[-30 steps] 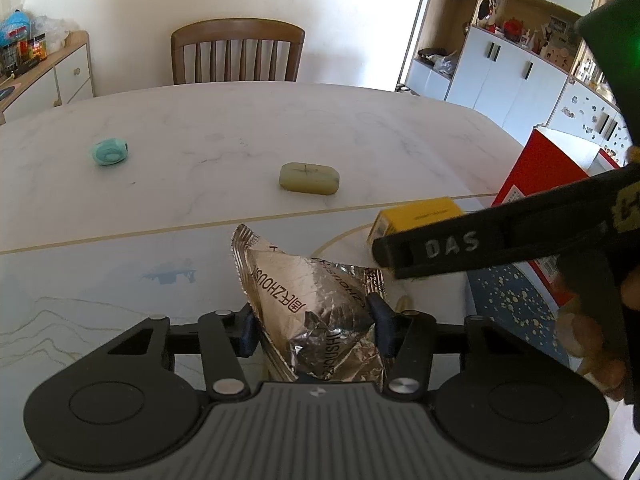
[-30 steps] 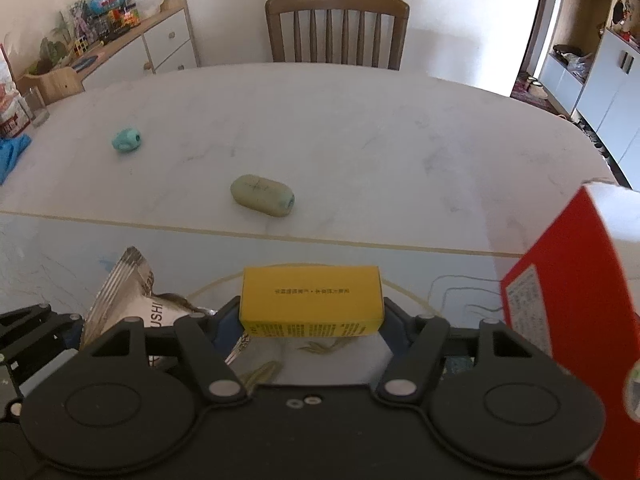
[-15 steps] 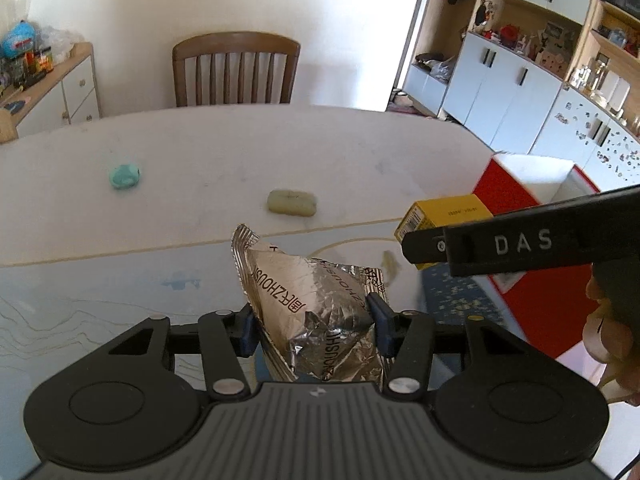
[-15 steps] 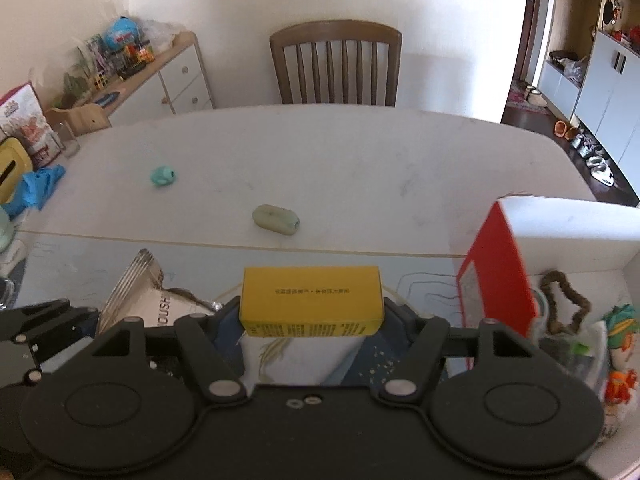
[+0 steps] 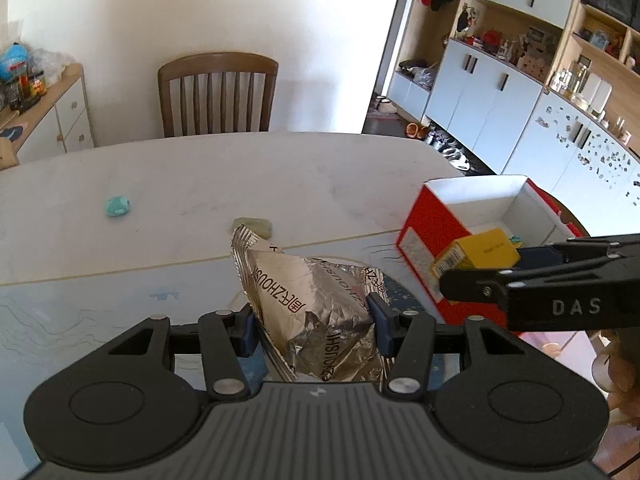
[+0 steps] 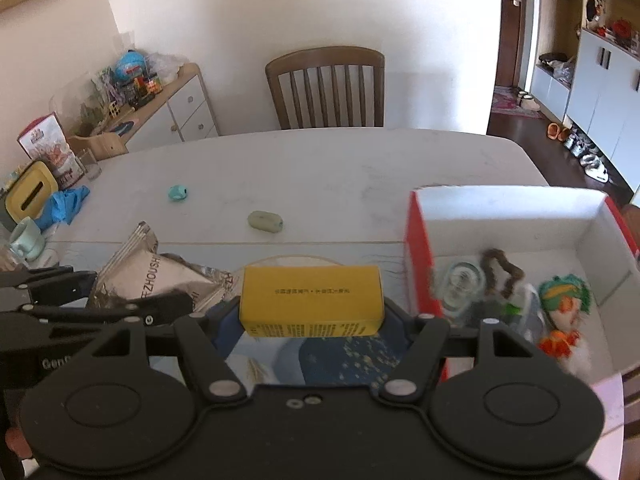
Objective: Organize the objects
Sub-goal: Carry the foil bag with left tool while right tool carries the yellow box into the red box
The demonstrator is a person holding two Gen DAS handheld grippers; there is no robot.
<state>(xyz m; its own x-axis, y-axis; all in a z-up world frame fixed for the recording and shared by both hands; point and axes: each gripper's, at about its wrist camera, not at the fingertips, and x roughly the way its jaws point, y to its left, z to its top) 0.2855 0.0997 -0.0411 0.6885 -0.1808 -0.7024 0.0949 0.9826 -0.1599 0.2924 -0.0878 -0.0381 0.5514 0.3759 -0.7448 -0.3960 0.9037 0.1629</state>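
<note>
You hold both loads clear of the table [image 6: 320, 168], so neither drags on the way to the box [image 6: 512, 216] at its right edge. Your left gripper [image 5: 312, 320] is clamped on the foil bag [image 5: 308, 304], pads pressing its crumpled sides low down, which leaves the sealed top standing up and free. Your right gripper [image 6: 312, 312] is clamped on the yellow carton [image 6: 310, 300], gripped across its short ends, long face level; a good hold, I judge, for setting it flat. The box sits open-topped, red outside, white inside, already holding a doll [image 6: 564, 320], a brown loop and something glassy, blurred. The bag is silver, creased, printed with dark lettering. The carton is clean-edged, small print on top. Near the table's middle lie a green oval [image 6: 265, 221] and a teal lump [image 6: 178, 193], well apart, not yet collected.
</note>
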